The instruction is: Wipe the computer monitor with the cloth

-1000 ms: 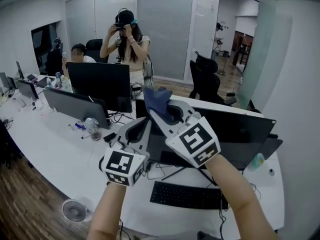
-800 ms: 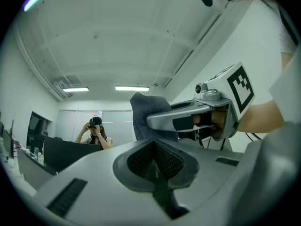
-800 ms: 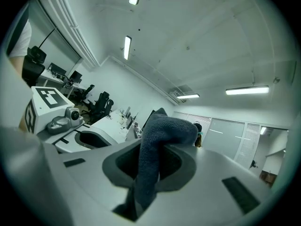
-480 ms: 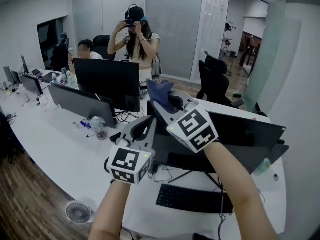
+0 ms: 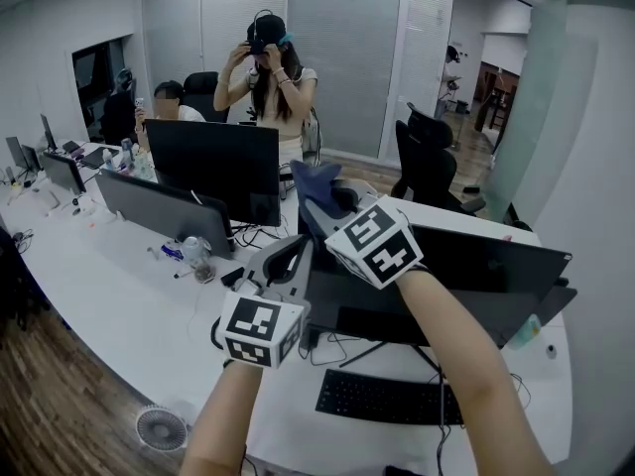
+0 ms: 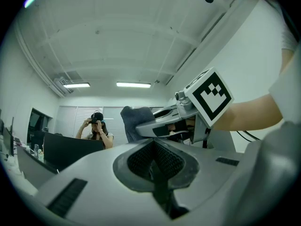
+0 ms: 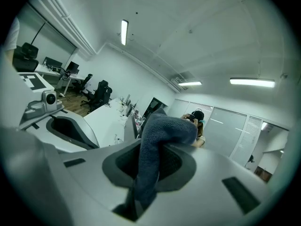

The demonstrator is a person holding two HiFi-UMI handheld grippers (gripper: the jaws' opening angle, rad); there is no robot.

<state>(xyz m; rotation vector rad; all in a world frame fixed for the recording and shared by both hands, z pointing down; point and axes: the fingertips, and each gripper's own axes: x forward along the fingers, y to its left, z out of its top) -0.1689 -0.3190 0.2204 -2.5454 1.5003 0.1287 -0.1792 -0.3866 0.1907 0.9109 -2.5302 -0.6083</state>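
Note:
A dark blue cloth (image 5: 314,182) sticks up from my right gripper (image 5: 319,206), which is shut on it and held high in front of the left end of the black monitor (image 5: 486,266). In the right gripper view the cloth (image 7: 158,140) drapes down between the jaws. My left gripper (image 5: 290,258) is just below and left of the right one, jaws together with nothing between them. From the left gripper view the jaws (image 6: 153,161) meet in a dark seam, and the cloth (image 6: 134,120) and right gripper show above them.
A black keyboard (image 5: 392,397) lies on the white desk (image 5: 129,305) under the monitor. Two more monitors (image 5: 213,167) stand to the left, with a bottle (image 5: 203,259) near them. Two people are behind the desk, a chair (image 5: 425,162) is at the back, and a small fan (image 5: 159,427) sits on the floor.
My right gripper has risen a little and tilted with the cloth still in it. The left gripper has barely moved. The head view has shifted slightly.

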